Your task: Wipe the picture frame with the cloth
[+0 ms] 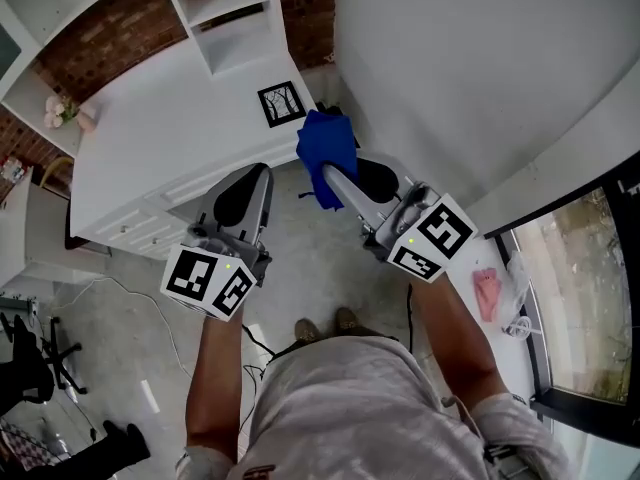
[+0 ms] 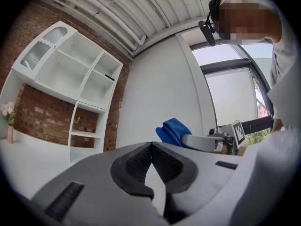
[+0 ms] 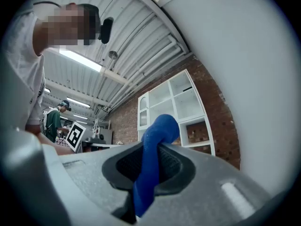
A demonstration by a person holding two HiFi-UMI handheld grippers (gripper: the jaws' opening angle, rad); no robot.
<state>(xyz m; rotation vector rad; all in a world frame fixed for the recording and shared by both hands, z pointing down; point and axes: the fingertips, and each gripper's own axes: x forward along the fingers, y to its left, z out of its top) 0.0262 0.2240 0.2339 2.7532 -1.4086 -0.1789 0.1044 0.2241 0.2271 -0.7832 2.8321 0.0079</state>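
A small black-and-white picture frame (image 1: 281, 104) lies flat on the white desk (image 1: 160, 158), near its right corner. My right gripper (image 1: 332, 175) is shut on a blue cloth (image 1: 326, 155), which bunches above the floor just right of the frame. In the right gripper view the cloth (image 3: 153, 164) stands pinched between the jaws. My left gripper (image 1: 262, 173) is shut with nothing in it and hovers at the desk's front edge. In the left gripper view its tips (image 2: 151, 145) meet, with the cloth (image 2: 173, 131) beyond them to the right.
A white shelf unit (image 1: 225, 13) stands on the back of the desk against a brick wall. A white wall (image 1: 470, 78) rises at the right. Pink flowers (image 1: 60, 111) sit at the desk's left end. An office chair (image 1: 30, 358) stands on the floor at the left.
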